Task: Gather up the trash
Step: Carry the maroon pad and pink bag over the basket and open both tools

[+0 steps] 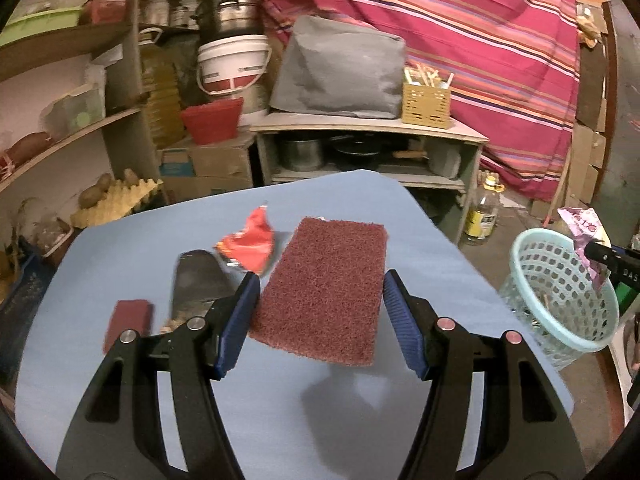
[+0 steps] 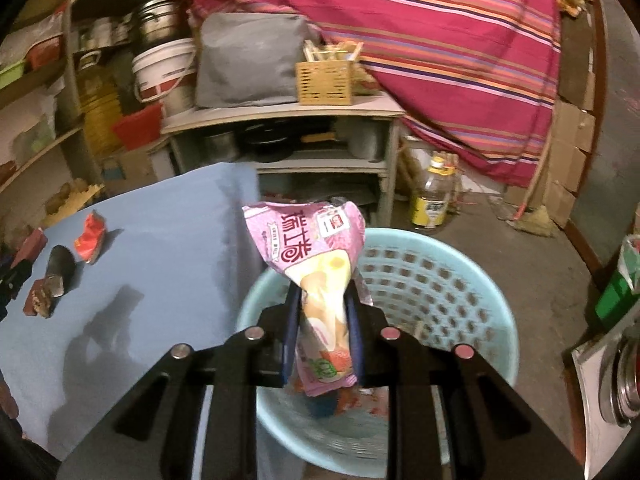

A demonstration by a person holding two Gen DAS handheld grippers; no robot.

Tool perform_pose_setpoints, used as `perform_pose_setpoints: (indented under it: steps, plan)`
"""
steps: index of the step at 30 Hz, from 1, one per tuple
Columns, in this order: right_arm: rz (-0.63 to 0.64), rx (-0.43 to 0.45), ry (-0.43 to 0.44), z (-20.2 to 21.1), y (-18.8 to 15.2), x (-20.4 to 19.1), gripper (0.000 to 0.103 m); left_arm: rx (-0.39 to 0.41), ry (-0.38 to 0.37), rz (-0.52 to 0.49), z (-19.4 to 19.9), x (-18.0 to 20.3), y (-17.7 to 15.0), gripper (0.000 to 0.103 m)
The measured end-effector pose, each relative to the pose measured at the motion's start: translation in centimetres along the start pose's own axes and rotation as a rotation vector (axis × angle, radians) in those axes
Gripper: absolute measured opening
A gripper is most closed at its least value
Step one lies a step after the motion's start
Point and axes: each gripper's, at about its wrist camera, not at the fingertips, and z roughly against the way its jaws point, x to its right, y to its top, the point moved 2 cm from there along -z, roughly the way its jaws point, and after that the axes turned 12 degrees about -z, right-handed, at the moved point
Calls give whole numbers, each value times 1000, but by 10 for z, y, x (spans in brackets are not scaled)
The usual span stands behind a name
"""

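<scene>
While held by the right gripper [image 2: 322, 332] over the basket [image 2: 460, 292], hangs directly above the basket's open mouth: the pink wrapper [image 2: 316, 264], pinched between 2 narrow pads. Long axis along the fingers, torn wider end pointing up and away from the basket floor, lower end toward the trash already inside. Probably only a release needed, since the basket lies straight below. Left of the basket, on the blue table [image 1: 120, 240]: red wrapper [image 1: 250, 246], nearer to the left gripper [image 1: 320, 320]. Left gripper wide, nothing pressed; brown scouring pad [image 1: 324, 292] just beyond its fingers, long axis away from the tool.
</scene>
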Motion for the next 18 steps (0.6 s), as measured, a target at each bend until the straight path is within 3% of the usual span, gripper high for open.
perform_pose_setpoints:
  steps: [9,18]
  plan:
    - [-59,16,-48,6,3,56,22,19,-49,-41,-5,65,19,62]
    - [-116,25,-51,9,5,84,22,48,-130,-79,-8,130,39,62]
